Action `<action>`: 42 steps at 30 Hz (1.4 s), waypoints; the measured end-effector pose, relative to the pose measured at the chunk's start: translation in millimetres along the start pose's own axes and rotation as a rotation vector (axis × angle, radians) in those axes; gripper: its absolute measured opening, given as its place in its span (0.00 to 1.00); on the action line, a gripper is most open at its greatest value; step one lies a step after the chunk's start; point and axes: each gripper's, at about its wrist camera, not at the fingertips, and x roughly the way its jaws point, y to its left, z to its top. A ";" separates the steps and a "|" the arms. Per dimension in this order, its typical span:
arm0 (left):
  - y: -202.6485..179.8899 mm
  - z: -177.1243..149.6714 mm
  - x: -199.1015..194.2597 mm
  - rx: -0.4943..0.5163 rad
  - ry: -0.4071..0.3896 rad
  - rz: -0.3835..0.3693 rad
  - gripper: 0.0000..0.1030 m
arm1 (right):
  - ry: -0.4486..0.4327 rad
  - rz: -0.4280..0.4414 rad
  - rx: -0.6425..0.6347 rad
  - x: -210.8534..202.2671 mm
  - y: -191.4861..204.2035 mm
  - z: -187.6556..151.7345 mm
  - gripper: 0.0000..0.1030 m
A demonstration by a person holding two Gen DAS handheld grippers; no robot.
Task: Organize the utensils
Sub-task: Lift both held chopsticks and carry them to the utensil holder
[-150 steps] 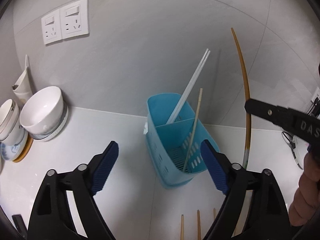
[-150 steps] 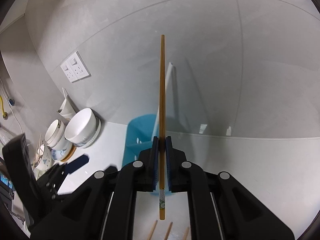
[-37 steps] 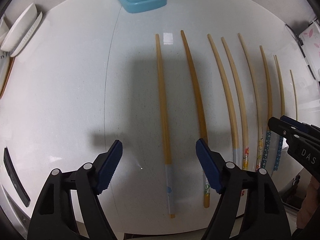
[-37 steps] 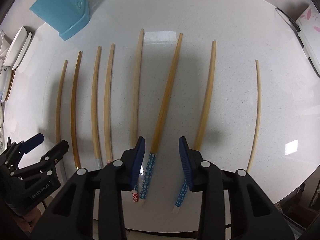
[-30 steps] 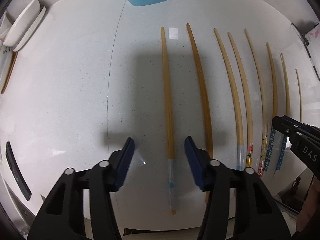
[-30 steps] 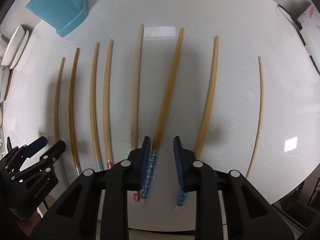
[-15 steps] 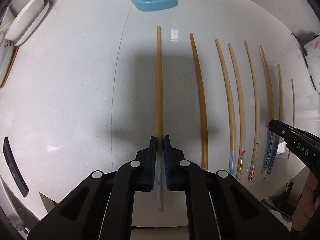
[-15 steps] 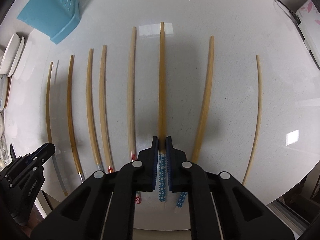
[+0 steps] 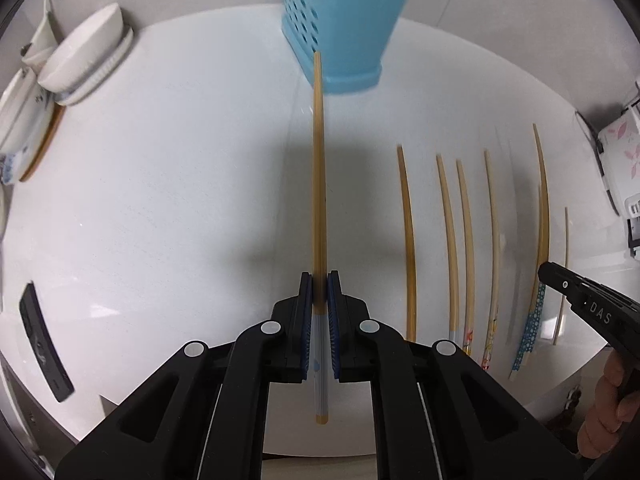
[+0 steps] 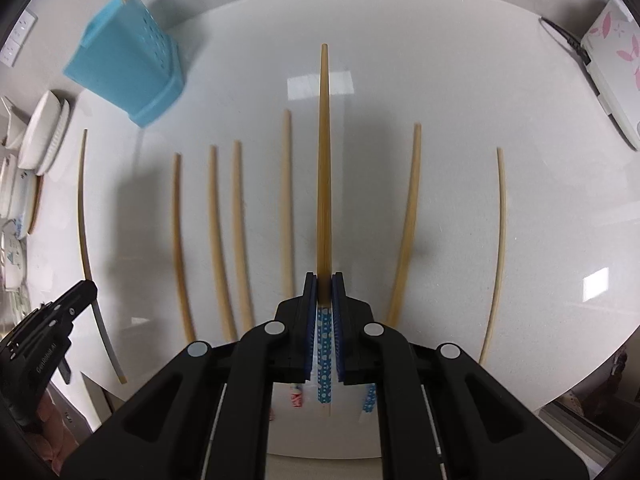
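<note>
Both grippers were open over the row a second ago; now each is clamped on a stick. Left gripper (image 9: 319, 312) has its jaws closed tight on the bamboo chopstick with the pale grey striped handle (image 9: 319, 184), and it is lifted clear of the white speckled countertop (image 9: 160, 200), tip pointing toward the light blue perforated plastic utensil holder (image 9: 344, 28) at the counter's back edge. Right gripper (image 10: 325, 312) is likewise pinched shut on the bamboo chopstick with the blue dotted handle (image 10: 324, 160), also raised.

So two picks are done at once; next step looks like dropping both into the holder, which already has a stick poking out.

Six chopsticks remain on the counter, handles along the front edge. Room: left half of the counter is bare, white ceramic bowls (image 9: 86, 60) stacked at the back-left corner, a black flat device (image 9: 44, 344) at the left front edge. Path to the holder looks unobstructed.
</note>
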 end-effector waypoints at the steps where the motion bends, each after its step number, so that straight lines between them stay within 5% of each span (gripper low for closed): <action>1: 4.6 1.4 -8.1 -0.003 -0.018 0.001 0.07 | -0.017 0.006 0.003 -5.8 3.7 1.2 0.07; 6: 16.3 0.3 -39.1 -0.010 -0.081 -0.014 0.07 | -0.062 0.025 0.006 -30.2 12.1 2.0 0.07; 13: 16.0 39.3 -65.4 -0.017 -0.155 -0.041 0.07 | -0.144 0.075 -0.016 -61.5 33.9 -4.1 0.07; 42: 7.0 107.5 -84.8 0.080 -0.358 -0.185 0.07 | -0.383 0.129 -0.007 -108.1 85.0 30.9 0.07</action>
